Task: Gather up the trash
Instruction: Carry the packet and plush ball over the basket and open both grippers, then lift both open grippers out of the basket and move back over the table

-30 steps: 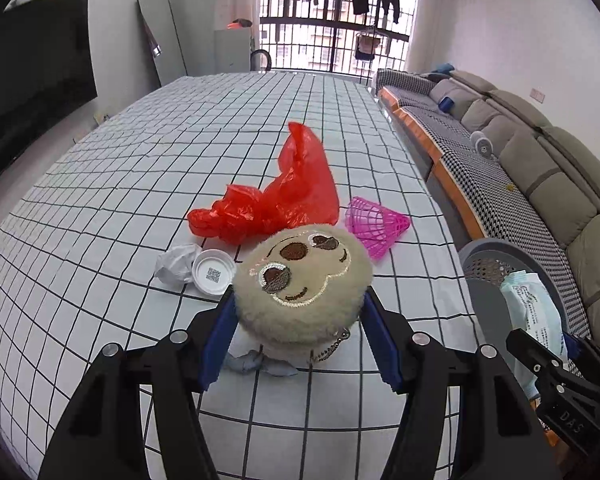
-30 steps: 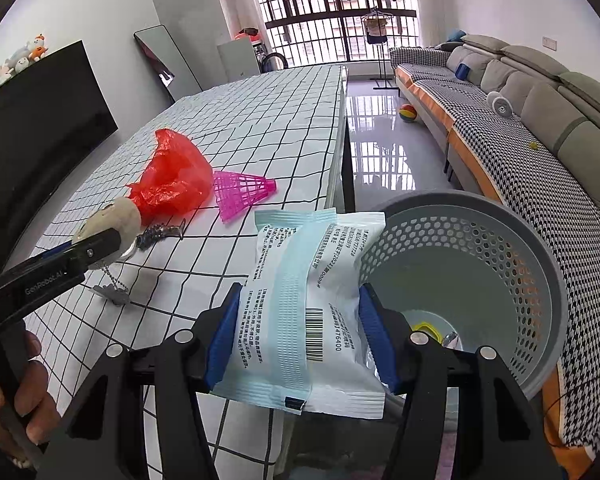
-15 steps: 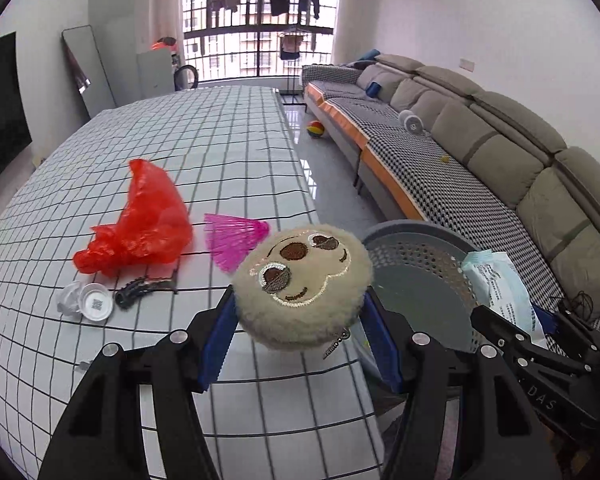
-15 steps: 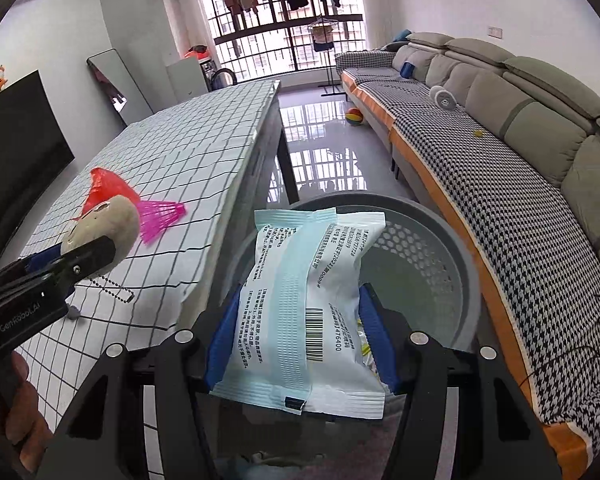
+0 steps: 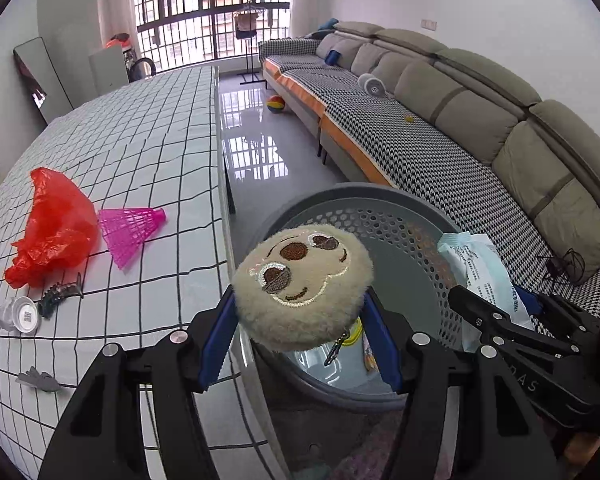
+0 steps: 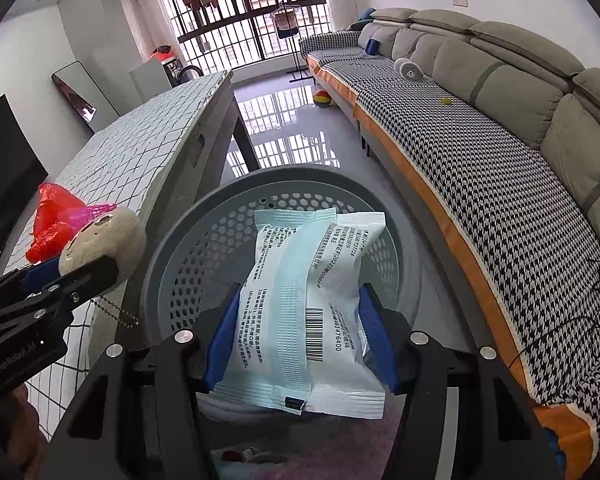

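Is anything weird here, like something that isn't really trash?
Yes. The left gripper is holding a smiling plush toy over the grey bin, though it looks whole and clean. The right gripper holds a sealed packet there too.

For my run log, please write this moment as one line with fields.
left gripper: shut on plush face keychain | right gripper: shut on sealed packet | both over grey perforated bin | nothing released
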A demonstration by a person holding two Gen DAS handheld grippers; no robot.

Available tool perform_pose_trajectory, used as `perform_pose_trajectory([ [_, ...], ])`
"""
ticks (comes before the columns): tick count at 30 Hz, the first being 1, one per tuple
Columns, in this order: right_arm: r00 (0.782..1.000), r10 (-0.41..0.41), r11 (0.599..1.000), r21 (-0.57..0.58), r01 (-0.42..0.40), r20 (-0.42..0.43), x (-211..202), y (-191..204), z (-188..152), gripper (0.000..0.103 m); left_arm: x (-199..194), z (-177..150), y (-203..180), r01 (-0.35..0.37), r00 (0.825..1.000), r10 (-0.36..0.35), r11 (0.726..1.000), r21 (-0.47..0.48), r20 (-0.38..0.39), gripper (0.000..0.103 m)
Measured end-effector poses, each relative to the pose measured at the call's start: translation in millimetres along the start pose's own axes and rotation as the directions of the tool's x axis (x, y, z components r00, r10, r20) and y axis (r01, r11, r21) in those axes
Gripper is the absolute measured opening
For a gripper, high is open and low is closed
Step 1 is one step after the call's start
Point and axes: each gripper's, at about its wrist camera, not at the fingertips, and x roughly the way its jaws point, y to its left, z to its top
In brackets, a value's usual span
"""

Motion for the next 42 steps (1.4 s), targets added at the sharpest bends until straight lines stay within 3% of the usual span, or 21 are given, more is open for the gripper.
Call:
perform_pose_trajectory([
  [12,1.000,-0.011,1.000,-0.004,0.010,-0.024,26,-13,4,0.056,26,-2,-8,-0.004,0.999,0.004,1.000,-0.005,-0.045,0.062],
  [19,1.000,-0.005,1.000,-0.015,0.005,-0.010,24,-12,5,0.067,23,0,-6,-0.017,0.999,0.017,1.000,-0.009,-0.032,0.069],
  [29,1.000,-0.011,1.000,-0.005,0.011,-0.006,21,-10,3,0.067,22,-1,-2,-0.024,0.999,0.023,1.000,-0.017,-0.029,0.069],
  [42,1.000,-0.015,1.000,-0.017,0.015,0.006,10,0,0,0.067,9,-3,4,-0.030,1.000,0.030,0.999,-0.033,0.000,0.076],
])
